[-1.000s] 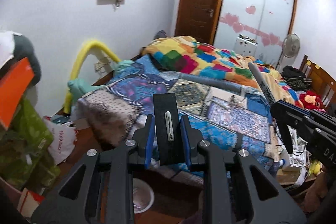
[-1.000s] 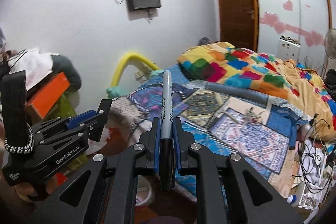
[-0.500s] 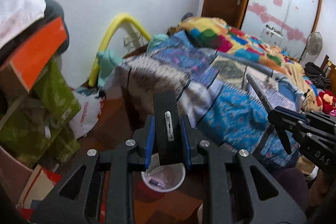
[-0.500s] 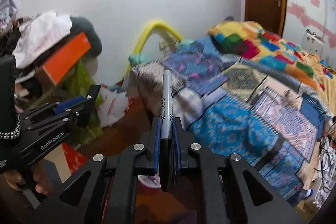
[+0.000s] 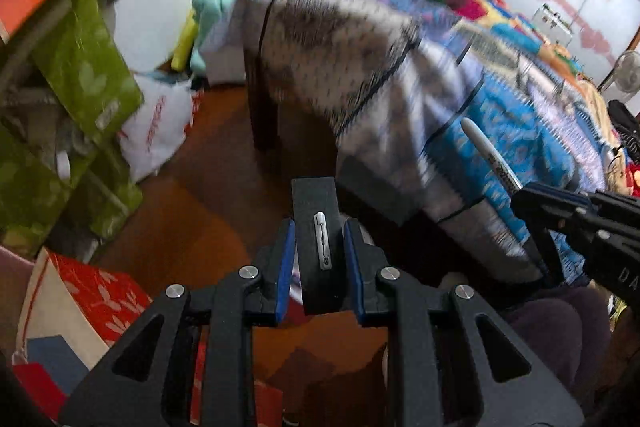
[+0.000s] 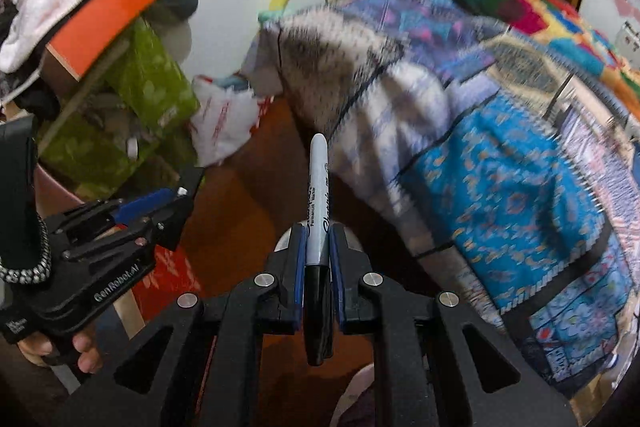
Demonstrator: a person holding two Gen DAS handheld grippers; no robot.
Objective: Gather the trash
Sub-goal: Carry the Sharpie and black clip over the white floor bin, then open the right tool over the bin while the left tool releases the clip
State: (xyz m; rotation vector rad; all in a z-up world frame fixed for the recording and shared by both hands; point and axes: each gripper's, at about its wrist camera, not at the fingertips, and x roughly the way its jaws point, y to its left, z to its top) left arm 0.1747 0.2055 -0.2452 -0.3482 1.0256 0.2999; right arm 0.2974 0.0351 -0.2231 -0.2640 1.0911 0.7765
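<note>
**Both tools loaded, carrying over the floor by the bed**

Left tool (image 5: 319,247) is clenched on a flat black block (image 5: 314,223) with a small silver clip on its face. The blue pads press its two long edges, near its lower half, and the top stands clear above the fingertips. It looks rigid and smooth-sided, probably plastic and light; a flat, hard piece like this should sit steadily in a squeeze across its narrow width, though slick edges could let it slide if the grip eased. In the right wrist view the same tool appears at the left edge, carried by a hand (image 6: 60,347).

Further right, the right tool (image 6: 316,259) is clenched on a permanent marker (image 6: 318,211). The pads take it just above the black end, and the long pale barrel points forward beyond the fingertips. A marker is light, stiff and round, so it can roll or pivot between flat pads; holding it near one end leaves a long free length that may swing, and a hold nearer the middle would be steadier.

Both things are held above the brown floor (image 5: 208,211), beside the bed draped in a patterned quilt (image 6: 500,167). A pale round rim, perhaps a cup, peeks from behind the right tool's fingers; it is too hidden to be sure. Bags and boxes (image 5: 72,87) are piled at the left.
</note>
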